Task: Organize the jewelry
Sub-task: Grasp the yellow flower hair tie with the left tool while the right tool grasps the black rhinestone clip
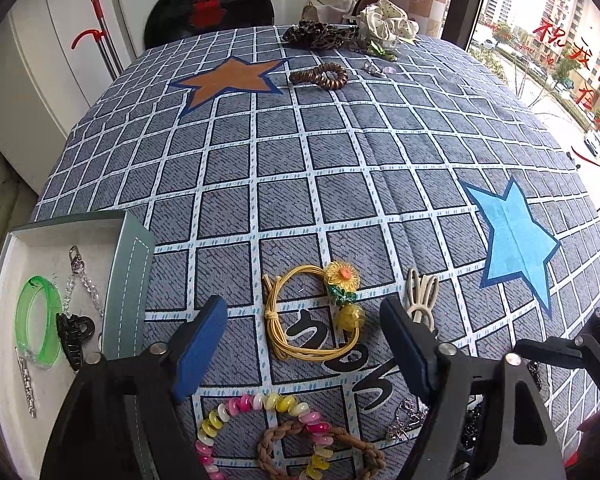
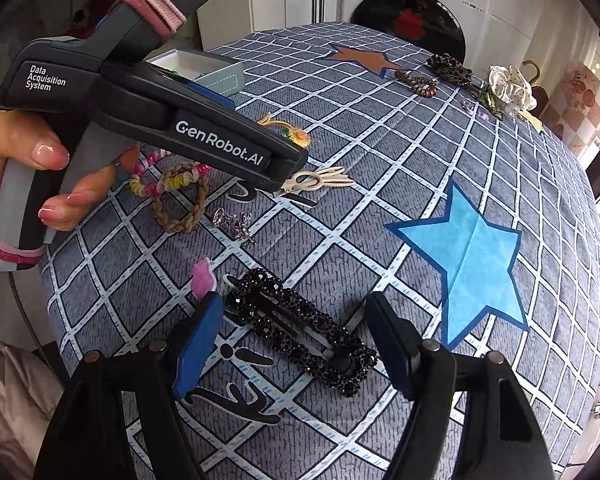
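My left gripper (image 1: 304, 340) hangs open over a yellow elastic hair tie (image 1: 312, 320) with a flower and a bead. The tie lies flat on the checked cloth between the blue pads (image 1: 200, 340), which do not touch it. A grey jewelry box (image 1: 128, 280) stands at the left, holding a green bangle (image 1: 36, 320), a black claw clip (image 1: 74, 336) and a clear chain. My right gripper (image 2: 298, 344) is open around a black beaded hair clip (image 2: 300, 332) lying slantwise on the cloth. A hand holds the left gripper (image 2: 284, 160) at upper left in the right wrist view.
A pastel spiral tie (image 1: 260, 424), a braided brown tie (image 1: 320, 452), a beige clip (image 1: 420, 300), a silver piece (image 2: 232, 220) and a pink clip (image 2: 203, 280) lie nearby. Far across the cloth sit a brown spiral tie (image 1: 320, 76) and two scrunchies (image 1: 388, 22).
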The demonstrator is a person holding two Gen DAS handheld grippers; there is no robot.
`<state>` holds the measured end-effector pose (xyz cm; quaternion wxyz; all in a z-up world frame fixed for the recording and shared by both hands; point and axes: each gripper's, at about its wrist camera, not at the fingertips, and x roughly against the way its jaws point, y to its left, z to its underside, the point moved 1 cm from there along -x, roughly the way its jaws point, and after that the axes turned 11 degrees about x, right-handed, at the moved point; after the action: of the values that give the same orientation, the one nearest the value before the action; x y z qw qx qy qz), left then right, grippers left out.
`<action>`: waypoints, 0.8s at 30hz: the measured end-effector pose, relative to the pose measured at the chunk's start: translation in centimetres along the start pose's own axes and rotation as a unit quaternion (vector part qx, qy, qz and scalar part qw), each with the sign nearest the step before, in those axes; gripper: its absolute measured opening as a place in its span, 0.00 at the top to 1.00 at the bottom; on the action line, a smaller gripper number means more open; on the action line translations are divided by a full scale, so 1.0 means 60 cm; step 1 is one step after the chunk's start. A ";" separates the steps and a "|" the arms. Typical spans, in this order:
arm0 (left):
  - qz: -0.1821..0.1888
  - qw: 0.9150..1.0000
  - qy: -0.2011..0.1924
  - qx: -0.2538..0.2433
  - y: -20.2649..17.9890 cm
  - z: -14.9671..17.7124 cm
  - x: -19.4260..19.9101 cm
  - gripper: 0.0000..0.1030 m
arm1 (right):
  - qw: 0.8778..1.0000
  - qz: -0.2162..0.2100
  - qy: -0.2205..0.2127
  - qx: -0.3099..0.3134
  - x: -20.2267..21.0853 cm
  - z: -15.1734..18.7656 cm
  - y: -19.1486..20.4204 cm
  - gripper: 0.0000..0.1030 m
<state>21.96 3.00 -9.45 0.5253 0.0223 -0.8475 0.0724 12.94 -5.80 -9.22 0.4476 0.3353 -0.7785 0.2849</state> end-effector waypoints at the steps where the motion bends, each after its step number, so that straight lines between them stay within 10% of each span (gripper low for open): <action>1: -0.001 1.000 -0.002 -0.002 -0.001 0.001 0.001 0.26 | 1.000 -0.001 0.000 0.000 0.000 -0.001 0.001 0.34; 5: 0.004 1.000 -0.006 -0.009 -0.007 0.005 0.003 0.35 | 1.000 -0.002 0.002 -0.008 0.004 -0.001 0.006 0.46; 10: 0.012 1.000 -0.010 -0.022 -0.013 0.010 0.011 0.74 | 1.000 0.011 0.008 -0.025 0.009 0.004 0.012 0.47; 24: 0.051 0.998 -0.035 0.000 0.004 0.029 0.069 0.74 | 0.991 0.033 0.008 -0.129 0.037 0.031 0.004 0.47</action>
<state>18.51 3.16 -6.52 0.4913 -0.0185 -0.8652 0.0983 11.00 -7.62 -8.11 0.4833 0.2466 -0.8161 0.1992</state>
